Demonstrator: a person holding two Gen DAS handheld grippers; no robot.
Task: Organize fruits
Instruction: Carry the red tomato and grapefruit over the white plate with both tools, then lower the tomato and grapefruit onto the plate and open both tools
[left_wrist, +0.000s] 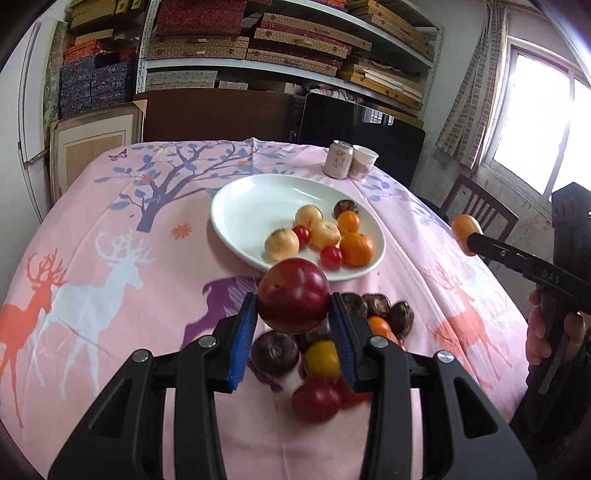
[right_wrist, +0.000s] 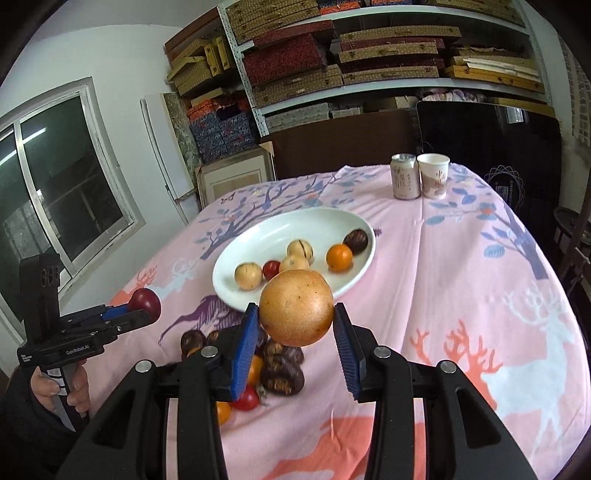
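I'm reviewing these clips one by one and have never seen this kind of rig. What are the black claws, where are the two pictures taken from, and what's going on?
No robot here: a person holds a trigger-operated tool in each hand, each carrying a forward-looking camera. One picture looks along the left tool, clamped on a dark red plum. The other looks along the right tool, clamped on a round orange fruit. Both hang above a pink tablecloth. A white plate already holds several fruits; a loose fruit pile lies nearer. A can and paper cup stand behind.
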